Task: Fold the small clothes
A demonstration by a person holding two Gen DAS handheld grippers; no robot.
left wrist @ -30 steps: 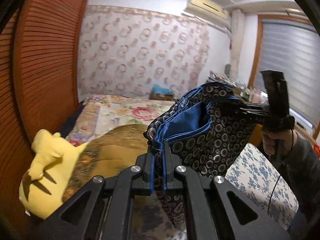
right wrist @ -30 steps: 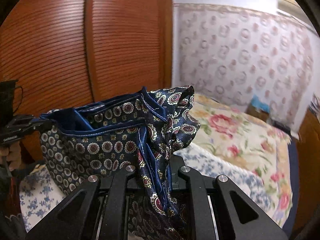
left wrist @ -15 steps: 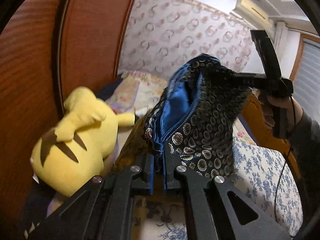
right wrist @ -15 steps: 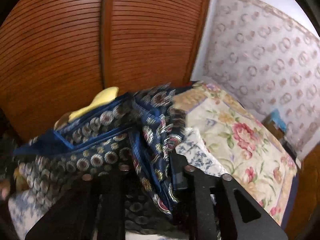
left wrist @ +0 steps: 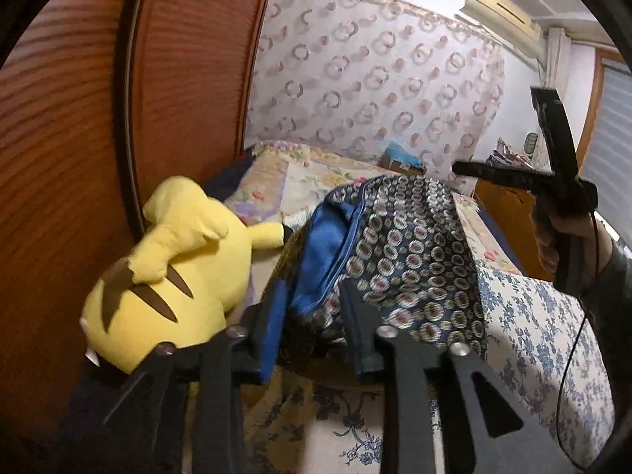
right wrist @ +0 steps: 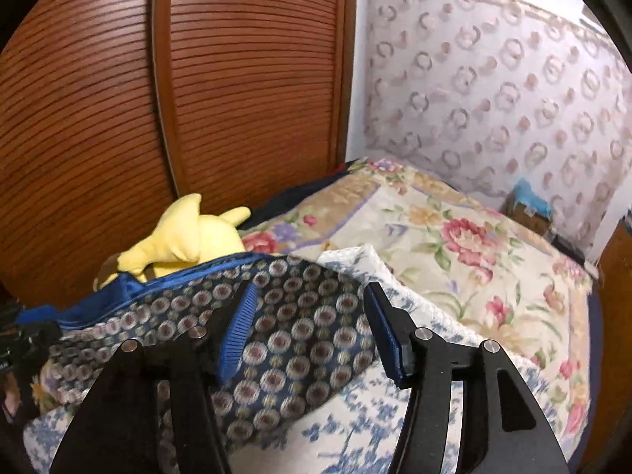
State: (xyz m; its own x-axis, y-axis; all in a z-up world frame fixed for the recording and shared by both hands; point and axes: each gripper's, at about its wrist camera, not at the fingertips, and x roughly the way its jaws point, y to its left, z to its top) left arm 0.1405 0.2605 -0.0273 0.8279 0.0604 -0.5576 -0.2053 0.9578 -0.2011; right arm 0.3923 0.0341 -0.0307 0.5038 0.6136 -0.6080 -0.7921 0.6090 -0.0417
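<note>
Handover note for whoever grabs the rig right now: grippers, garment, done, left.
Left gripper: open, jaws either side of the patterned navy garment, not clamping it.
Right gripper: open, hovering over the same garment.
Garment lies on the bed, partly over the blue floral cloth, its blue lining showing at one edge; yellow plush toy beside it.
Done: garment laid down, doubled over.
Left: probably check edges, flatten, fold again if needed.
</note>
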